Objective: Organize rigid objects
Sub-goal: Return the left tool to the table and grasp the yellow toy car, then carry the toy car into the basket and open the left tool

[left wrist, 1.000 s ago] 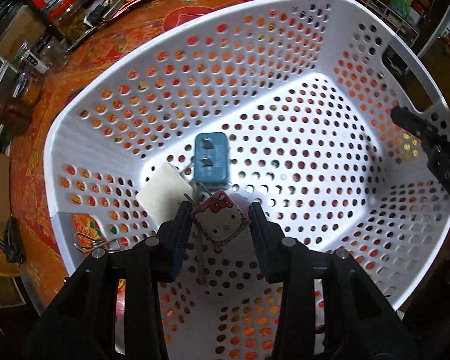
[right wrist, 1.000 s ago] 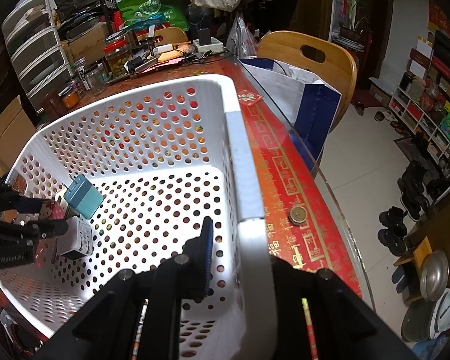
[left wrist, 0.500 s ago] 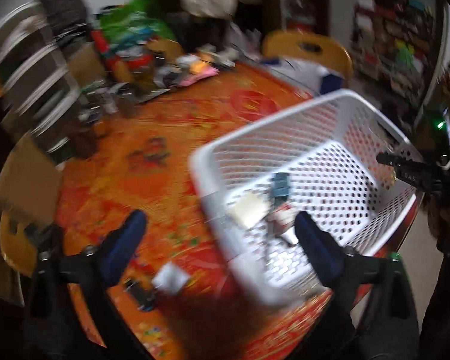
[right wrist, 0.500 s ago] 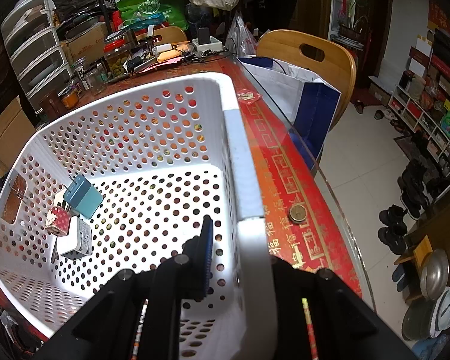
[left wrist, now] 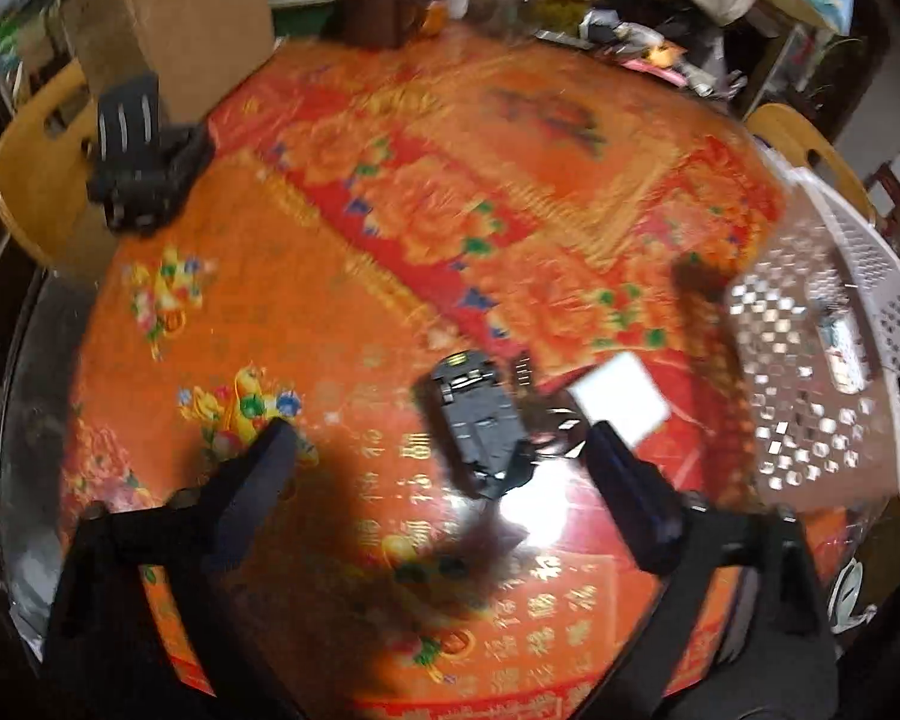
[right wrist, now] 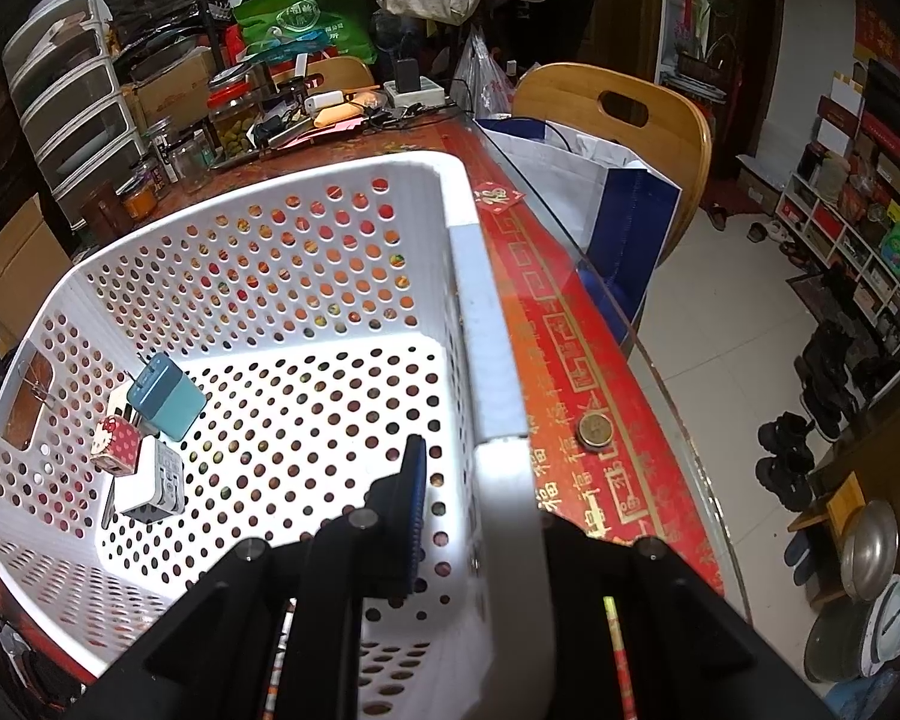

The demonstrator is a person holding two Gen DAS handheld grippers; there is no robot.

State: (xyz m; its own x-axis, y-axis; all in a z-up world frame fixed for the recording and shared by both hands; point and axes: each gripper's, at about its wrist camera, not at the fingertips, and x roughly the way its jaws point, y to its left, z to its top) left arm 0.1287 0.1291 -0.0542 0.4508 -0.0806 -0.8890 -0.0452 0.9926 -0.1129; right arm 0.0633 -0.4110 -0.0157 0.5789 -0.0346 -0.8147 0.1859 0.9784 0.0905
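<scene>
My left gripper [left wrist: 444, 450] is open and empty above the red tablecloth, with a black boxy object [left wrist: 480, 423] lying between and just beyond its fingers. A white flat block [left wrist: 621, 397] and a small metal piece [left wrist: 555, 429] lie to its right. The white perforated basket [left wrist: 810, 360] is at the far right in the left wrist view. My right gripper [right wrist: 474, 486] is shut on the basket's rim [right wrist: 486, 360]. Inside the basket lie a blue charger [right wrist: 165, 389], a Hello Kitty cube [right wrist: 116, 443] and a white charger [right wrist: 150, 483].
A black clamp-like device [left wrist: 144, 156] sits at the table's far left by a wooden chair [left wrist: 36, 180] and a cardboard box [left wrist: 174, 18]. Jars and clutter [right wrist: 240, 120] line the table's far side. A coin [right wrist: 595, 429] lies by the glass edge. A chair [right wrist: 618, 120] holds a bag.
My left gripper let go of the Hello Kitty cube in the basket, opened wide, and swung out and left over the table to the black object. The right gripper has not moved.
</scene>
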